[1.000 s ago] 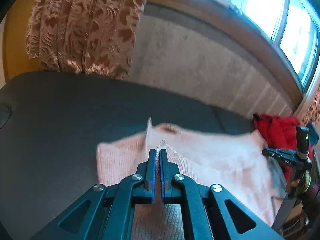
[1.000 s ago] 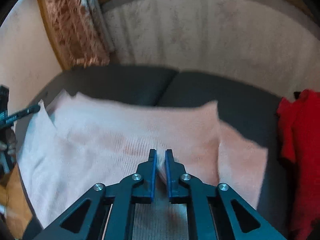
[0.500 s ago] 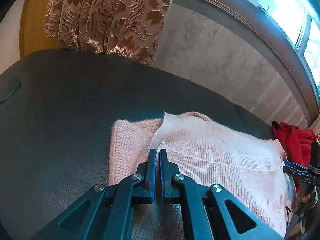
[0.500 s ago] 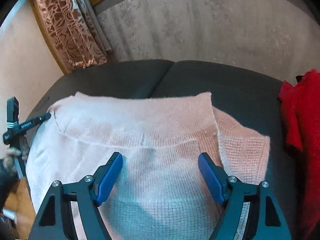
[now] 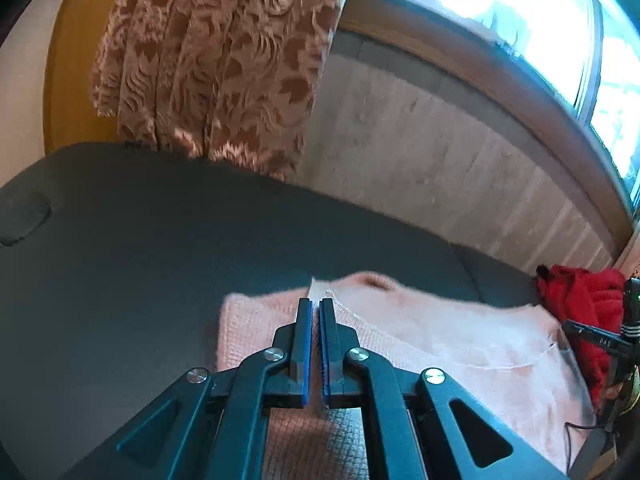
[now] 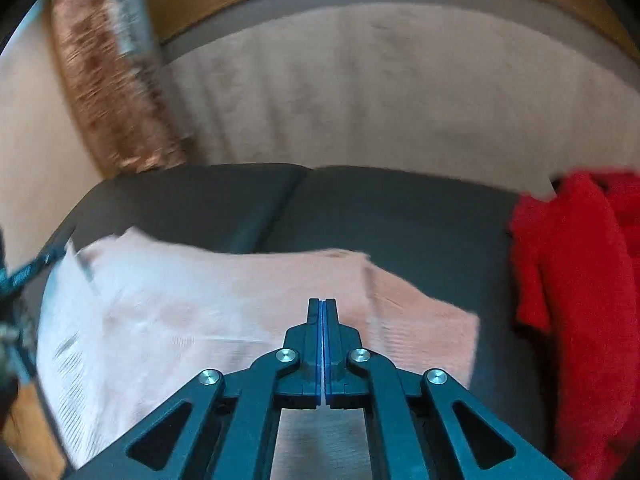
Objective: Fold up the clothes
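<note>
Since half a second ago our right tongs (image 6: 323, 308) have snapped closed, empty; left tongs (image 5: 315, 312) are nearly closed, whether gripping, we cannot tell. The pink sweater (image 5: 460, 340) lies half-folded on the dark couch (image 5: 160, 240); next we'd regrip an edge and fold again.

The left gripper (image 5: 315, 308) is reaching forward and slightly downward, its two blue-padded fingers (image 5: 305, 344) standing parallel with only a narrow slit showing between them; whether anything is pinched there cannot be told. The right gripper (image 6: 322, 306) is pointing the same way, its fingers (image 6: 331, 336) pressing flat against each other with the pads meeting along their whole length and nothing showing between them.
</note>
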Motion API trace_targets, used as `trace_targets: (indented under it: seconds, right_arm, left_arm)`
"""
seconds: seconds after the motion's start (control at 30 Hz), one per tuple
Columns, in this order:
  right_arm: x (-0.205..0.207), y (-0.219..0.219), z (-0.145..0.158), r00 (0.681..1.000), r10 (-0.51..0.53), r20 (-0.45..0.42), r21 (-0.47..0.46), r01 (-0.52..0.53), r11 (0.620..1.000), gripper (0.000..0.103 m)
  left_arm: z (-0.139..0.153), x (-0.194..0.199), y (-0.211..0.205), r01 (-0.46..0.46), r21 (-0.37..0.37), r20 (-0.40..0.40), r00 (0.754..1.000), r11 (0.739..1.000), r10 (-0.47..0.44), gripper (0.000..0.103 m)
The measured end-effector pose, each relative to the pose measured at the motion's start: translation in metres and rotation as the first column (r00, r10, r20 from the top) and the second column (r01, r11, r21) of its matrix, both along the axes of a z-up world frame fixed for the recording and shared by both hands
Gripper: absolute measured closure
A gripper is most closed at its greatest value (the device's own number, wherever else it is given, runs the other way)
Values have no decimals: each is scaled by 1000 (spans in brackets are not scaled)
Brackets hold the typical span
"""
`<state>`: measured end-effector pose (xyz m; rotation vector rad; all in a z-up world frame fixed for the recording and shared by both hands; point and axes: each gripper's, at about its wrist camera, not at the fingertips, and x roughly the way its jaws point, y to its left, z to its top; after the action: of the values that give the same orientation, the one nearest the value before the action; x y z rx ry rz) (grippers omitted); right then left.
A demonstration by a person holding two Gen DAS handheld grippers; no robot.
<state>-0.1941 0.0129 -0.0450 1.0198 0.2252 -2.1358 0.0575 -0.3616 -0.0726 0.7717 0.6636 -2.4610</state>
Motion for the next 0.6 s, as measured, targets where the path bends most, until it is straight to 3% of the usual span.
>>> trace_targets:
  seconds: [0.1,0.17,0.2,0.23,0.3,0.4,0.5,0.57,0.6]
  right_arm:
    - [-5,7,-18,996,-31,78,-44,35,998,101]
    - [1,14,-22,994,-13,107,-99,23,995,99]
    - [6,14,-20,995,9,99,-109,1,994,87]
    - [11,13,-18,995,31,91,-116,-20,993,59]
    - [17,9,-14,996,65,67,-99,-58,993,21]
    - [24,-6,-19,992,125,27,5,-126,992,22]
    - [24,-23,-32,987,158,24,118,-160,980,31]
    - [24,-22,-25,987,159,36,115,-162,980,60]
    - [24,-21,-22,986,158,42,112,-162,980,94]
  left_arm:
    - [-17,-10,-8,-19,47,54,998,999,16,100]
    - [-18,-10,-14,-18,76,45,999,997,14,100]
    - [-20,-10,-15,-14,89,47,999,996,9,100]
    - [-23,-10,-16,-10,99,56,998,995,5,100]
    - [-26,-11,-15,-5,105,71,997,994,-3,100]
    - [-26,-15,-5,11,60,94,995,998,-17,100]
    - [-25,-15,1,15,37,104,994,999,-19,100]
    - [-21,-13,1,22,30,92,995,999,-24,100]
    - [-16,-11,3,26,19,75,997,999,-27,100]
